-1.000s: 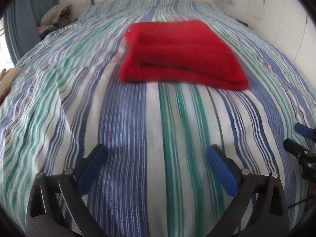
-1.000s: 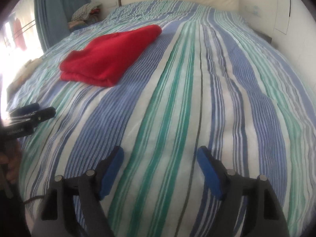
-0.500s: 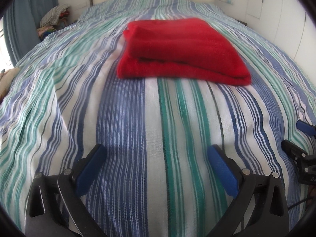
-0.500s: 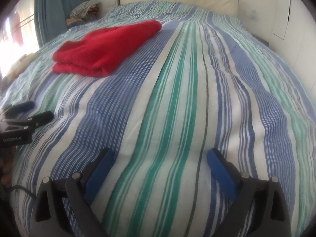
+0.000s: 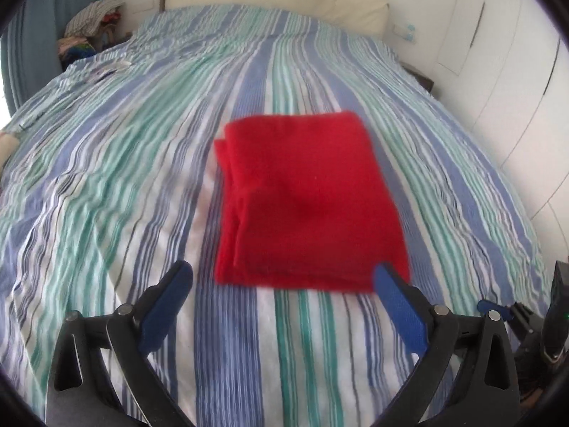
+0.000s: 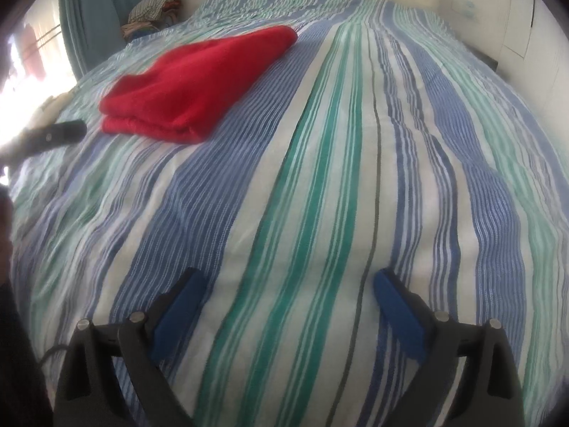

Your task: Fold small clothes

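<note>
A red garment (image 5: 306, 199) lies folded into a neat rectangle on the striped bedspread (image 5: 142, 163). My left gripper (image 5: 284, 284) is open and empty, its blue pads straddling the garment's near edge from above. In the right wrist view the garment (image 6: 199, 82) lies far to the upper left. My right gripper (image 6: 288, 284) is open and empty over bare bedspread (image 6: 338, 178). One finger of the left gripper (image 6: 53, 137) shows at the left edge of that view.
A cream headboard cushion (image 5: 277, 3) stands at the far end of the bed. A pile of clothes (image 5: 92, 32) sits beyond the far left corner, beside a blue curtain (image 6: 106, 10). White wardrobe doors (image 5: 515, 82) run along the right side.
My left gripper has risen and moved forward, so the garment now lies right at its fingertips. My right gripper has shifted slightly. The garment has not moved.
</note>
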Demonstrator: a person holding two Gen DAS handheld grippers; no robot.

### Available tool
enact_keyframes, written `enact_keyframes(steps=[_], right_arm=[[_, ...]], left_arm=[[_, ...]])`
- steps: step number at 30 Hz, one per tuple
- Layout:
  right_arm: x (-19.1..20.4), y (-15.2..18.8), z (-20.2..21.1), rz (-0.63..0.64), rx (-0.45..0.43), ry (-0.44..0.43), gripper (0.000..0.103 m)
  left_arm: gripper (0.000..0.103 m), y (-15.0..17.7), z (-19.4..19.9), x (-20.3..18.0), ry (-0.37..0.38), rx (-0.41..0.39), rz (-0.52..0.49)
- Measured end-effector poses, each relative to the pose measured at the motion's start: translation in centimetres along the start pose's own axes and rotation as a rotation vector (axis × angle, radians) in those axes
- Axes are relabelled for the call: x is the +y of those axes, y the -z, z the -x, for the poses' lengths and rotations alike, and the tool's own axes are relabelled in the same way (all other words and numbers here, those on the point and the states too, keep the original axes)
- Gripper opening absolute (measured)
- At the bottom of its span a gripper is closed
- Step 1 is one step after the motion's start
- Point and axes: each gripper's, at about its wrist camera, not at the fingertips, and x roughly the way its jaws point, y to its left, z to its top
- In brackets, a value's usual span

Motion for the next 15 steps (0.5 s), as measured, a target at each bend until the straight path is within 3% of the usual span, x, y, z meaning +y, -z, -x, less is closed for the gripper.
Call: enact_keyframes(steps=[2,4,7,9,11,14,15], right_arm=[[-0.5,-2.6,1.0,-0.061,-0.048,-0.098,0.094],[-0.9,-6.1,1.3,-0.111,-0.098,-0.187,0.094],[-2.0,-11.7,-0.6,-0.228,-0.126,-0.345,0.094],[-2.6,-14.9,-3.0,-0.299,-0.121,-0.407,0.094],[-3.1,-17.3,-6.4,-0.361,-0.077,-0.465,0.094],[-3.0,-18.4,-12.8,-0.505,0.083,-0.629,0.09],[-2.7,-18.3,-14.5,-0.547,0.127,-0.676,0.073]], left_arm=[[0.102,-3.0,-2.6,1.0,0.026,0.037,0.038],[0.101,-5.0,-5.9,2.2,0.005,0.098,0.06],[0.101,-6.0,-9.5,4.6,-0.043,0.171,0.117],[0.101,-6.1,-10.7,6.1,-0.023,0.201,0.168],[0.101,-5.9,-11.7,7.1,-0.001,0.232,0.207],[0.102,-5.6,-12.9,7.7,0.026,0.286,0.233],[0.102,-5.7,-12.9,7.6,0.03,0.29,0.236]])
